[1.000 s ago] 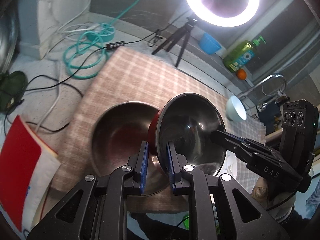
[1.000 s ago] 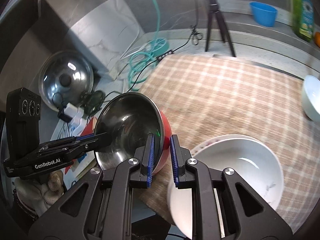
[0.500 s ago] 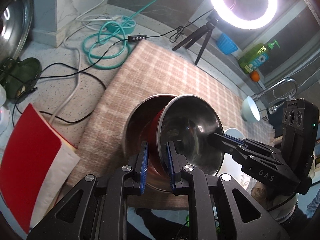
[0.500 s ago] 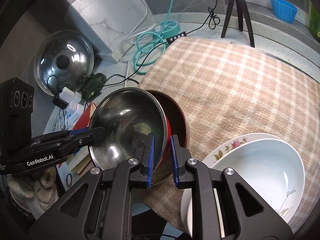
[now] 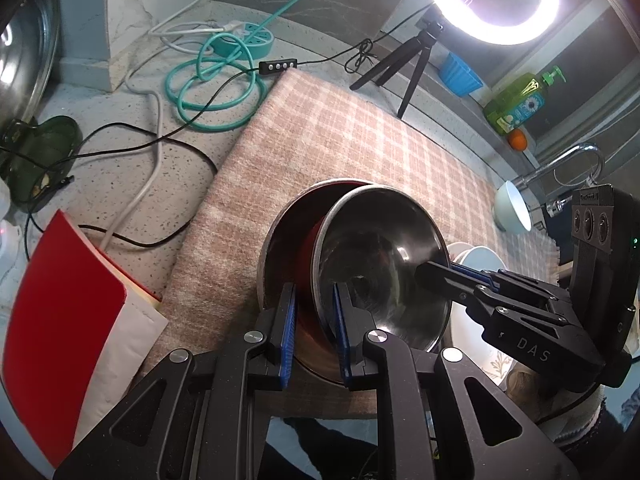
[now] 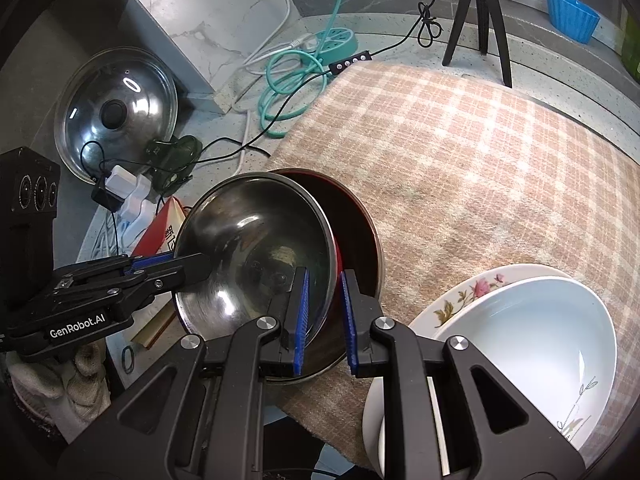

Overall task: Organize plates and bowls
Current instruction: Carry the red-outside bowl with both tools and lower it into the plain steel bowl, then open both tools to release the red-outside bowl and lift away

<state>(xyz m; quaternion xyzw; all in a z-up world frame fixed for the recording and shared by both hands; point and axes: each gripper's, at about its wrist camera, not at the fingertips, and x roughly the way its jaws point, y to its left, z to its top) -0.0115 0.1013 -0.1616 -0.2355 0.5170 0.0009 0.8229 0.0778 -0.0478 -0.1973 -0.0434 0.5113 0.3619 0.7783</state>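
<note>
A steel bowl with a red outside (image 5: 380, 272) (image 6: 248, 248) hangs tilted, partly inside a larger dark-lined metal bowl (image 5: 288, 232) (image 6: 356, 224) that rests on the plaid cloth (image 5: 340, 140). My left gripper (image 5: 314, 332) is shut on the steel bowl's near rim, one blue pad inside and one outside. My right gripper (image 6: 323, 316) is shut on the opposite rim in the same way. Each gripper also shows in the other's view: the right gripper (image 5: 436, 274) and the left gripper (image 6: 188, 266).
A white bowl (image 6: 532, 328) sits on a floral plate (image 6: 472, 292) to the right on the cloth. A pale blue bowl (image 5: 512, 208) lies near the tap. A red book (image 5: 60, 308), cables, a pot lid (image 6: 116, 112) and a tripod (image 6: 480, 12) surround the cloth.
Both grippers have carried the steel bowl down and over toward the larger bowl. It hung above and beside it before and now sits partly inside it. Both grips are unchanged.
</note>
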